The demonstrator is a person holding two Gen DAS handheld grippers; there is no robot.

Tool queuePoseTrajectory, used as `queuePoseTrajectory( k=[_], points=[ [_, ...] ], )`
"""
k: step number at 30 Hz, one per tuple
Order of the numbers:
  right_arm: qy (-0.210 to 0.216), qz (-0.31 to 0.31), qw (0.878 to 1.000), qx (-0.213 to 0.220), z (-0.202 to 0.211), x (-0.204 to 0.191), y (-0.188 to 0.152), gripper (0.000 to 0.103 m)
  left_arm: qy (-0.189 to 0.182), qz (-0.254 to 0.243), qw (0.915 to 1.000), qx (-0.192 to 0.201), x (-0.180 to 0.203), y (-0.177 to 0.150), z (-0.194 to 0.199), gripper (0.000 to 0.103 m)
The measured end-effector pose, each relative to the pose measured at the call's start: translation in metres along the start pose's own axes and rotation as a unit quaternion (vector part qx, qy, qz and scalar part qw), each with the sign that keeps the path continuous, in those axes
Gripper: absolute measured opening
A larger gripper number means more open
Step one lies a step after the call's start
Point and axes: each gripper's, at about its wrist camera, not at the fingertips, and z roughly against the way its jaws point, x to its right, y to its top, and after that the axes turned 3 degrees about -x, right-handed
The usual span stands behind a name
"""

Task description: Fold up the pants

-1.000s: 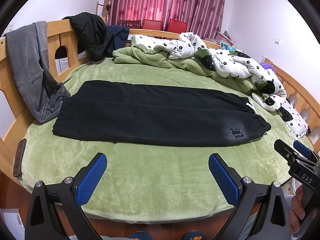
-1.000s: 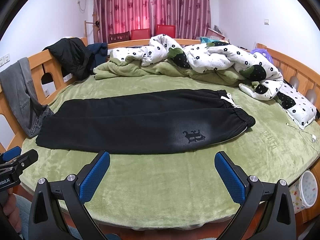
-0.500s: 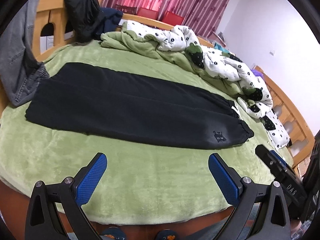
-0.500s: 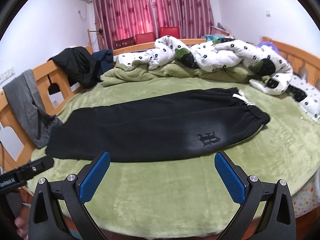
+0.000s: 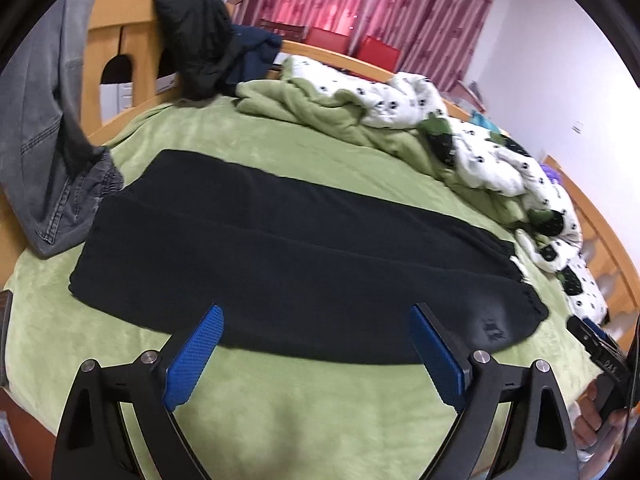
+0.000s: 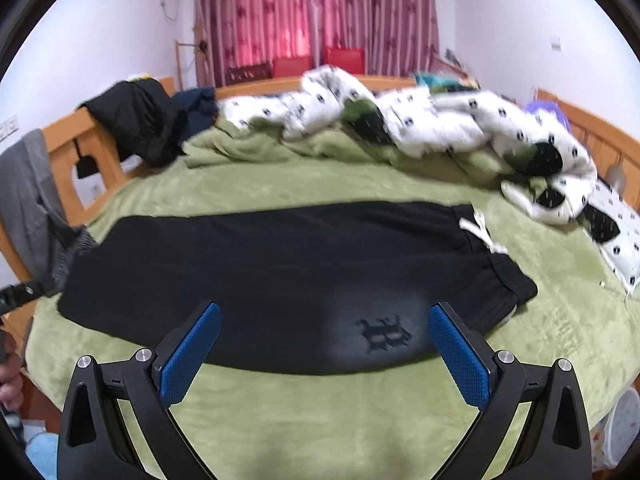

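Black pants (image 5: 300, 248) lie flat across the green bed cover, folded lengthwise, legs to the left, waistband with a white drawstring (image 6: 480, 236) to the right. A dark logo (image 6: 384, 334) marks the near right part. My left gripper (image 5: 314, 312) hovers at the pants' near edge; its jaws are wide and closing, with nothing pinched between the blue pads (image 5: 192, 356). My right gripper (image 6: 324, 309) stands open over the near edge by the logo, holding nothing. Each gripper shows at the border of the other's view, with a hand on it.
A crumpled white spotted duvet (image 6: 460, 128) and a green blanket (image 5: 320, 112) pile up along the far side. Grey jeans (image 5: 44, 140) and a black jacket (image 5: 192, 40) hang on the wooden bed frame (image 6: 68, 152) at left. A white basket (image 6: 624, 420) stands past the bed's right edge.
Both grippers have come forward toward the pants, whose near edge now reaches their fingertips. The left view has tilted, and the left jaws stand slightly narrower.
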Motion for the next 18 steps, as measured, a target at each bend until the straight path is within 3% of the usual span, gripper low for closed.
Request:
queuePoseTrajectory(
  k=[4, 7, 13, 18],
  points=[
    [-0.002, -0.047, 0.997, -0.062, -0.048, 0.043, -0.016, 0.082, 0.022, 0.028, 0.9993, -0.012, -0.038, -0.007, -0.029, 0.093],
    [-0.013, -0.052, 0.994, -0.092, -0.080, 0.063, -0.034, 0.078, 0.015, 0.048, 0.9968, -0.062, -0.067, -0.018, -0.061, 0.093],
    [-0.007, -0.106, 0.987, -0.122, -0.122, 0.106, -0.073, 0.070, 0.003, 0.102, 0.9918, -0.078, -0.103, -0.051, -0.093, 0.093],
    [0.011, -0.141, 0.986, -0.092, -0.134, 0.124, -0.085, 0.065, -0.042, 0.125, 0.9878, -0.083, -0.115, -0.065, -0.111, 0.093]
  ],
)
